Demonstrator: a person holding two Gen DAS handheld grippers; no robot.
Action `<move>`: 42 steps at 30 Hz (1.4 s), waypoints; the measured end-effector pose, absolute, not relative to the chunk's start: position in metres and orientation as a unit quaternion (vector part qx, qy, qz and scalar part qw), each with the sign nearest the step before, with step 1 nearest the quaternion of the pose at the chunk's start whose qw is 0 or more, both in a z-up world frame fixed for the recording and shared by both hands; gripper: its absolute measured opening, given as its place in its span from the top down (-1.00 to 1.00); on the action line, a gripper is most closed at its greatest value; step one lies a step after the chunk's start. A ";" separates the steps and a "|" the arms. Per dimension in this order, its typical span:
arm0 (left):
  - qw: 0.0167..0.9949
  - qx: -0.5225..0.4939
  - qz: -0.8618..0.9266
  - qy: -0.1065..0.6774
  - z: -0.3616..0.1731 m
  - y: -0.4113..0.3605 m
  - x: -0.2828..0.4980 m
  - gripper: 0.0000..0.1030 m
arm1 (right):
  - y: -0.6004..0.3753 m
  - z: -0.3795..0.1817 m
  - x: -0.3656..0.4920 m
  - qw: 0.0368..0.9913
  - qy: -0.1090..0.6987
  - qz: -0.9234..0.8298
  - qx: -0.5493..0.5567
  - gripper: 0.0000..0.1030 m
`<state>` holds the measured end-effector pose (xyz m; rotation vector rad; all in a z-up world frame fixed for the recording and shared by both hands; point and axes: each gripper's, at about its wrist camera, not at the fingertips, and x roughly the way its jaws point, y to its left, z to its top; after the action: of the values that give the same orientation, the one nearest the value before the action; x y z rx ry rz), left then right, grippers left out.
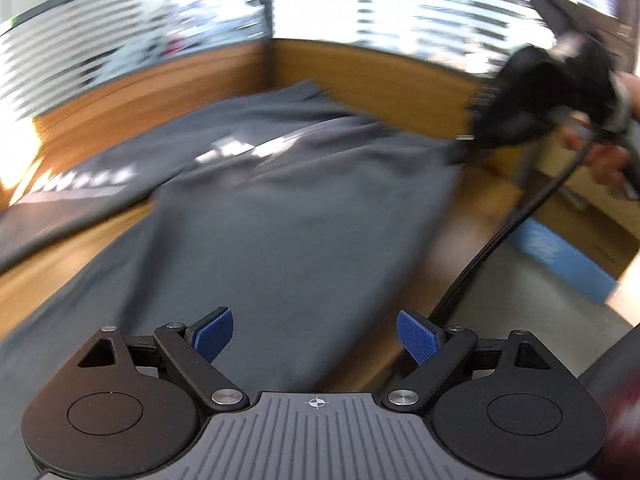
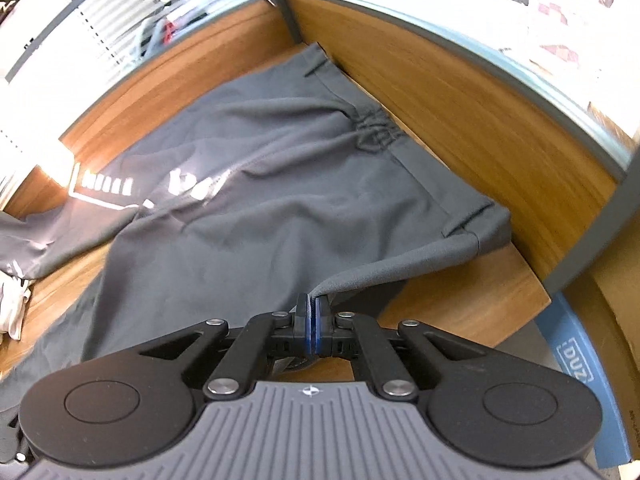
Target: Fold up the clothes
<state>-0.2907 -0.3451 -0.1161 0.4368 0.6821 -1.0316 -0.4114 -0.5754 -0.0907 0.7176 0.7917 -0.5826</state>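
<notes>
Wooden desk (image 2: 472, 312) with wood-panelled partition walls on two sides, glass with blinds above them. Left wrist view, motion-blurred: grey trousers (image 1: 280, 208) spread over the desk, long axis running from the near left edge of frame up toward the far corner where the two partitions meet; pale reflective patches sit on the fabric to the left. Left gripper (image 1: 316, 334) hangs above the near end of the cloth, blue pads (image 1: 416, 336) spread wide with nothing between them. At upper right of this view the right gripper (image 1: 472, 136) shows as a black blurred body held by a person's hand (image 1: 604, 160), its tip at the cloth's right edge; black cable (image 1: 500, 236) trails down from it. Blue-edged cardboard box (image 1: 560, 256) on the floor beyond the desk edge. Right wrist view, sharp: trousers (image 2: 260, 208) lie diagonally, waistband with bunched drawstring along the right-hand partition, legs running away toward the left and near-left. Right gripper (image 2: 314, 320) has its pads pressed together on a fold of the waistband corner, which is lifted off the desk in a taut ridge leading to the fingers. White cloth (image 2: 14, 300) sits at the far left edge of the desk, beside another grey piece.
</notes>
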 end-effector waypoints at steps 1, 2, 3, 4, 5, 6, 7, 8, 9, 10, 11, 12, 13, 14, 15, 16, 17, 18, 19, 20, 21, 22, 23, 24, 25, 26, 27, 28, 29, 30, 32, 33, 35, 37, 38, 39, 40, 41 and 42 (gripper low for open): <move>0.792 0.207 -0.479 0.316 -0.118 -0.349 -0.292 -0.76 | -0.576 -0.088 -0.410 0.822 0.372 -0.273 0.335 0.96; 0.792 0.212 -0.479 0.314 -0.121 -0.352 -0.294 -0.75 | -0.576 -0.086 -0.409 0.823 0.372 -0.273 0.332 0.96; 0.792 0.216 -0.478 0.313 -0.123 -0.356 -0.296 -0.75 | -0.576 -0.084 -0.408 0.824 0.371 -0.272 0.330 0.96; 0.791 0.221 -0.478 0.311 -0.126 -0.360 -0.297 -0.73 | -0.576 -0.082 -0.407 0.826 0.370 -0.272 0.328 0.96; 0.791 0.225 -0.477 0.309 -0.128 -0.363 -0.299 -0.66 | -0.576 -0.081 -0.407 0.827 0.369 -0.271 0.326 0.96; 0.791 0.229 -0.477 0.308 -0.131 -0.367 -0.300 -0.61 | -0.576 -0.080 -0.406 0.828 0.368 -0.272 0.325 0.96; 0.790 0.234 -0.476 0.306 -0.133 -0.371 -0.302 -0.50 | -0.576 -0.079 -0.406 0.828 0.366 -0.272 0.325 0.96; 0.790 0.238 -0.476 0.305 -0.135 -0.374 -0.304 -0.41 | -0.576 -0.078 -0.406 0.828 0.365 -0.272 0.326 0.96; 0.790 0.243 -0.475 0.303 -0.138 -0.378 -0.305 -0.36 | -0.576 -0.077 -0.406 0.828 0.364 -0.273 0.327 0.96; 0.791 0.248 -0.471 0.302 -0.140 -0.379 -0.305 -0.18 | -0.576 -0.077 -0.407 0.828 0.362 -0.273 0.329 0.96; 0.793 0.255 -0.464 0.301 -0.141 -0.378 -0.305 0.06 | -0.576 -0.077 -0.407 0.828 0.361 -0.274 0.330 0.96; 0.796 0.261 -0.455 0.302 -0.142 -0.375 -0.303 0.15 | -0.576 -0.077 -0.408 0.828 0.361 -0.273 0.331 0.96; 0.799 0.266 -0.445 0.304 -0.143 -0.372 -0.300 0.22 | -0.576 -0.077 -0.408 0.828 0.360 -0.273 0.331 0.96; 0.803 0.270 -0.435 0.305 -0.145 -0.369 -0.298 0.29 | -0.575 -0.077 -0.409 0.828 0.359 -0.274 0.332 0.96; 0.806 0.273 -0.425 0.308 -0.145 -0.364 -0.295 0.31 | -0.575 -0.077 -0.409 0.828 0.359 -0.274 0.333 0.96; 0.809 0.275 -0.415 0.311 -0.146 -0.358 -0.293 0.32 | -0.575 -0.078 -0.409 0.827 0.358 -0.275 0.334 0.96; 0.812 0.276 -0.407 0.315 -0.146 -0.352 -0.290 0.32 | -0.575 -0.078 -0.410 0.826 0.357 -0.277 0.336 0.96; 0.815 0.276 -0.397 0.319 -0.146 -0.345 -0.288 0.32 | -0.575 -0.079 -0.410 0.826 0.356 -0.278 0.338 0.96; 0.818 0.277 -0.386 0.324 -0.146 -0.337 -0.285 0.32 | -0.575 -0.079 -0.410 0.825 0.354 -0.279 0.340 0.96; 0.822 0.277 -0.372 0.329 -0.147 -0.329 -0.282 0.32 | -0.576 -0.080 -0.411 0.825 0.353 -0.280 0.342 0.96; 0.827 0.277 -0.356 0.335 -0.147 -0.321 -0.279 0.32 | -0.576 -0.081 -0.412 0.824 0.352 -0.280 0.344 0.96; 0.832 0.277 -0.340 0.341 -0.148 -0.313 -0.276 0.34 | -0.576 -0.082 -0.413 0.824 0.350 -0.281 0.347 0.96; 0.836 0.276 -0.324 0.346 -0.148 -0.304 -0.273 0.35 | -0.576 -0.083 -0.414 0.822 0.349 -0.282 0.350 0.96; 0.840 0.276 -0.307 0.351 -0.149 -0.296 -0.270 0.36 | -0.576 -0.085 -0.417 0.820 0.345 -0.284 0.357 0.96; 0.844 0.273 -0.292 0.358 -0.149 -0.288 -0.266 0.36 | -0.577 -0.088 -0.419 0.818 0.341 -0.285 0.364 0.96; 0.847 0.267 -0.277 0.367 -0.149 -0.279 -0.262 0.36 | -0.578 -0.090 -0.422 0.816 0.337 -0.287 0.371 0.96; 0.851 0.262 -0.261 0.374 -0.149 -0.270 -0.257 0.36 | -0.579 -0.093 -0.425 0.813 0.334 -0.290 0.380 0.95; 0.855 0.256 -0.243 0.379 -0.149 -0.262 -0.253 0.36 | -0.579 -0.097 -0.427 0.809 0.331 -0.293 0.388 0.95; 0.860 0.251 -0.227 0.383 -0.149 -0.253 -0.249 0.40 | -0.580 -0.100 -0.430 0.805 0.328 -0.296 0.396 0.94; 0.864 0.246 -0.210 0.386 -0.148 -0.245 -0.245 0.43 | -0.581 -0.104 -0.433 0.800 0.322 -0.302 0.405 0.93; 0.867 0.246 -0.187 0.392 -0.147 -0.233 -0.238 0.48 | -0.584 -0.111 -0.440 0.790 0.306 -0.321 0.424 0.86; 0.867 0.249 -0.177 0.394 -0.147 -0.229 -0.236 0.49 | -0.587 -0.114 -0.445 0.784 0.293 -0.333 0.434 0.80; 0.866 0.256 -0.160 0.398 -0.145 -0.220 -0.230 0.57 | -0.593 -0.122 -0.452 0.769 0.271 -0.355 0.458 0.69; 0.867 0.255 -0.146 0.403 -0.144 -0.212 -0.223 0.60 | -0.601 -0.131 -0.460 0.748 0.253 -0.382 0.480 0.65; 0.868 0.250 -0.139 0.407 -0.143 -0.208 -0.220 0.61 | -0.605 -0.137 -0.465 0.735 0.243 -0.395 0.494 0.63; 0.868 0.245 -0.133 0.411 -0.142 -0.204 -0.216 0.61 | -0.609 -0.141 -0.468 0.724 0.235 -0.406 0.506 0.62; 0.870 0.239 -0.127 0.413 -0.140 -0.201 -0.214 0.63 | -0.613 -0.146 -0.472 0.713 0.226 -0.415 0.518 0.58; 0.872 0.232 -0.121 0.415 -0.139 -0.199 -0.212 0.65 | -0.616 -0.150 -0.475 0.705 0.221 -0.423 0.525 0.56; 0.873 0.228 -0.119 0.414 -0.137 -0.198 -0.210 0.66 | -0.619 -0.154 -0.478 0.697 0.215 -0.430 0.532 0.56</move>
<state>-0.2103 -0.1976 -0.1366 0.4770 0.8639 -0.2486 -0.4784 -0.6191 -0.1540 1.1859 0.4791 -0.9598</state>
